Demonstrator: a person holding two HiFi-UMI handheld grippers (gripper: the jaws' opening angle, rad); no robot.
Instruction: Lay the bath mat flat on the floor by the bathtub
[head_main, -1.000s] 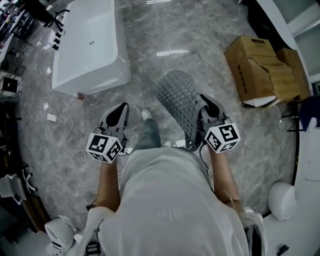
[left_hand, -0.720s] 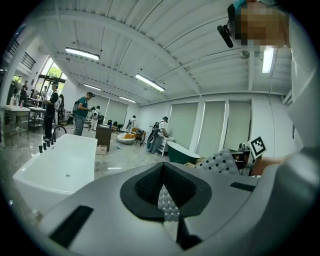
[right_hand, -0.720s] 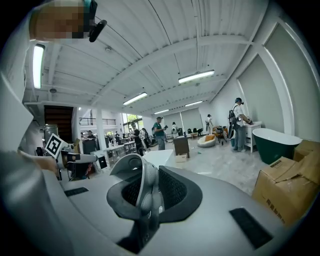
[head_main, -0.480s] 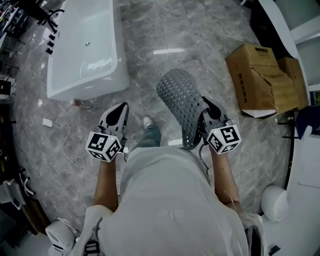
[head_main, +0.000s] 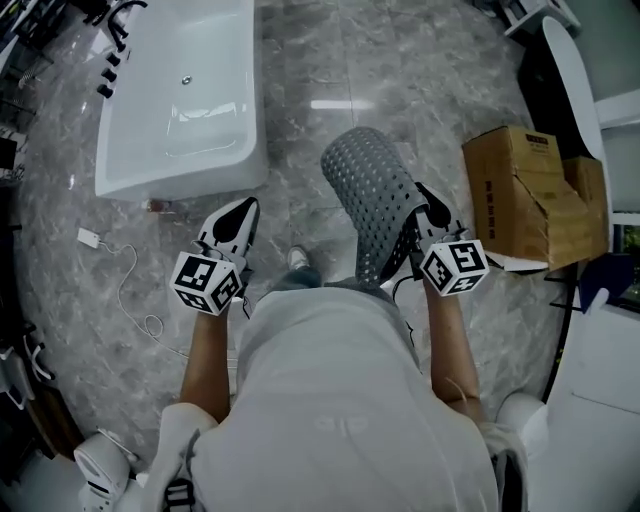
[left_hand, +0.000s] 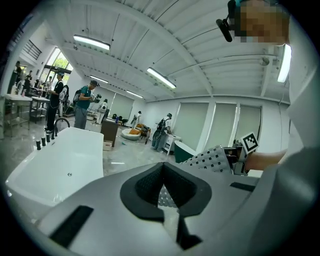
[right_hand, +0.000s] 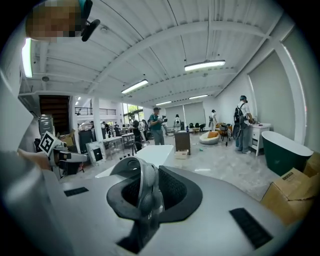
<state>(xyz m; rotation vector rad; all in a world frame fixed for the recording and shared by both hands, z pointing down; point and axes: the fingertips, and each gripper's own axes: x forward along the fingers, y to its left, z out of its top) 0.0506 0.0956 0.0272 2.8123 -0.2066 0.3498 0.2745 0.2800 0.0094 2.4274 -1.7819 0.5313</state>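
A grey perforated bath mat (head_main: 372, 196) hangs folded in the air, and my right gripper (head_main: 424, 228) is shut on its near edge. In the right gripper view the mat's rolled edge (right_hand: 141, 181) sits pinched between the jaws. My left gripper (head_main: 236, 224) is held level to the left of the mat, shut and with nothing in it. In the left gripper view the mat (left_hand: 214, 159) shows at the right. The white bathtub (head_main: 182, 100) stands on the marble floor ahead and to the left of both grippers, and it also appears as the bathtub (left_hand: 55, 166) in the left gripper view.
Opened cardboard boxes (head_main: 532, 196) stand on the floor to the right. A white adaptor with its cable (head_main: 90, 238) lies left of the left gripper. A dark green tub (right_hand: 287, 149) and several people stand further off. The person's shoe (head_main: 297, 258) shows between the grippers.
Both grippers have travelled forward across the floor with the person, closer to the bathtub's end. The mat stays in the right gripper, and the boxes have slid back on the right.
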